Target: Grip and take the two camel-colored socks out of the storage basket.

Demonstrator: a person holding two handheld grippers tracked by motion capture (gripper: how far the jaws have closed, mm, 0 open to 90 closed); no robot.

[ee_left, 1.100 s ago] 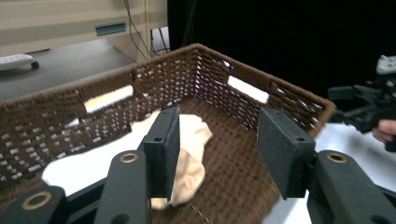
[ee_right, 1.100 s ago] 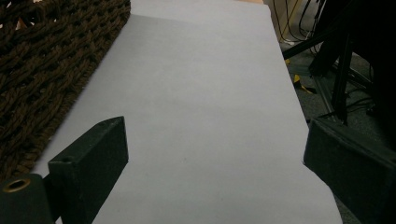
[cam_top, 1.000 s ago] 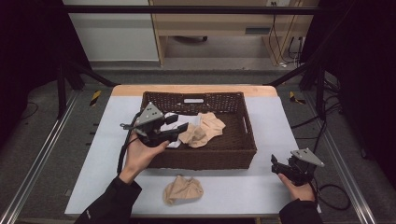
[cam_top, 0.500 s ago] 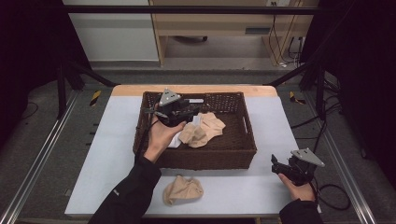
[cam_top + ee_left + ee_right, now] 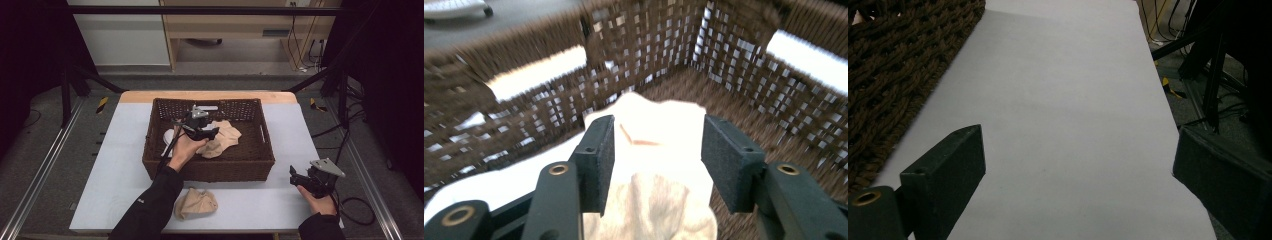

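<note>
I am holding my left gripper (image 5: 656,165) inside the wicker basket (image 5: 255,150), walls rising close around, its just-widening jaws straddling the crumpled beige cloth (image 5: 659,150) without pressing. The cloth's length is running away from me. My right gripper (image 5: 1075,190) is resting agape over the bare table (image 5: 1068,90).

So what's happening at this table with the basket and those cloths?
A person holds a two-jaw gripper in each hand. The left gripper is down inside the brown wicker basket, its jaws open on either side of a beige cloth lying there, having just been opening. The right gripper rests open over the bare white table to the basket's right. A second beige cloth lies on the table in front of the basket.
</note>
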